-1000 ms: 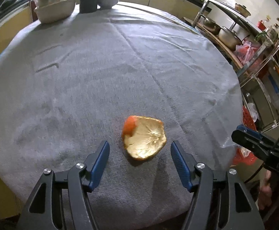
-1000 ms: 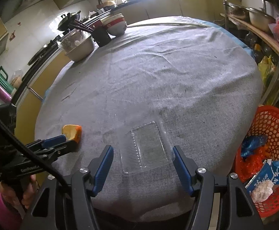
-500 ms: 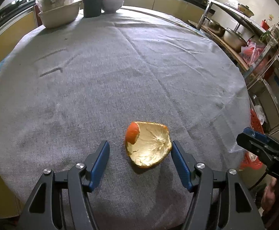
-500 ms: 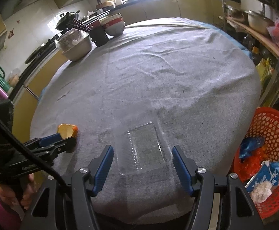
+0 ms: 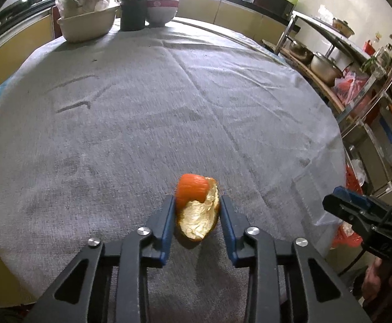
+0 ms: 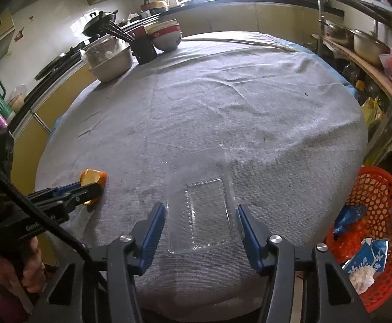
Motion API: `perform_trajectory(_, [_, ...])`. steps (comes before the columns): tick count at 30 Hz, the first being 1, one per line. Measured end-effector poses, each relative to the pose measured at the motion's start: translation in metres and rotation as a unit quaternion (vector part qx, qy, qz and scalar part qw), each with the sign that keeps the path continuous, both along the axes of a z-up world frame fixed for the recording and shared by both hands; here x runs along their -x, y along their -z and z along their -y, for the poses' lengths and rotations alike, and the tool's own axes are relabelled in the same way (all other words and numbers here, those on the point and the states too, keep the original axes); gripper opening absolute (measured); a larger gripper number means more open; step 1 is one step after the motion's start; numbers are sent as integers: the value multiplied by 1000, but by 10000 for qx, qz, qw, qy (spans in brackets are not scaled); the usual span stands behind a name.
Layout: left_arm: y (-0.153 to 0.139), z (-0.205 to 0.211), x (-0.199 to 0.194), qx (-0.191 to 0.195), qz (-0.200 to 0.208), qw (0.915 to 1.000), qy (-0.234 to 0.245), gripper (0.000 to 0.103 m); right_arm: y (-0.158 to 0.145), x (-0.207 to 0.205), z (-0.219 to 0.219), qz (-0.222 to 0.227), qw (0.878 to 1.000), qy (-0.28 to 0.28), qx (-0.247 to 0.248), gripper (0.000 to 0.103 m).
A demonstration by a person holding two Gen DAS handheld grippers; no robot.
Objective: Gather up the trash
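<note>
1. On the grey woven cloth of the round surface (image 6: 249,102), a curled orange peel (image 5: 198,210), pithy inside, is sitting pinched between the left tongs (image 5: 197,216).
2. Right of the peel, the right tongs (image 6: 201,224) are gaping wide around a clear, ribbed plastic tray (image 6: 204,204), contact unclear.
3. The red mesh basket (image 6: 370,188) is lying partly cut off.

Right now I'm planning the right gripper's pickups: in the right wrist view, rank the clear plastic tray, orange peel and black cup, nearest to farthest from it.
1. Clear plastic tray, between the right gripper's open fingers.
2. Orange peel, off to the left, pinched by the left gripper.
3. Black cup, far table edge, beside the bowls.
</note>
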State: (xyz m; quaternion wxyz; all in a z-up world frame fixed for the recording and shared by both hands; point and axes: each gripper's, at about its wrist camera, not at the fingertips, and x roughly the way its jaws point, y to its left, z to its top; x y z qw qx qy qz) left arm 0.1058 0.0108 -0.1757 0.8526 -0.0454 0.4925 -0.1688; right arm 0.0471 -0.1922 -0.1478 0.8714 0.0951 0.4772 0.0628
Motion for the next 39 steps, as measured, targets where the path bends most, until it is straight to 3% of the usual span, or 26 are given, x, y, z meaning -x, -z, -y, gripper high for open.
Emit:
perform_trajectory(8, [-1,-5,-1,91,5,9999,-53,28,-4,-2,-5,-126,9999,-27,-67,60])
perform_trajectory(15, [0,-5,0,60,28,10000,-34,29,-3,-1,-12,-54,9997,-132,209,57])
perform_trajectory(20, [-2,0,2,-100,47,9999,-15,31,-5,1,-10,-27,9998,-115,138,54])
perform_trajectory(24, [-4,2,3,-227,70,9997,-25,27,-8,1,-5,12,10000,-65,-26,54])
perform_trajectory(31, [-21,9,9,-492,400,9980,25,25,-10,3,-2,56,9998,-67,-200,54])
perform_trajectory(39, [-23,13,10,-583,386,9975,26,25,1,3,3,-153,9995,-113,-262,57])
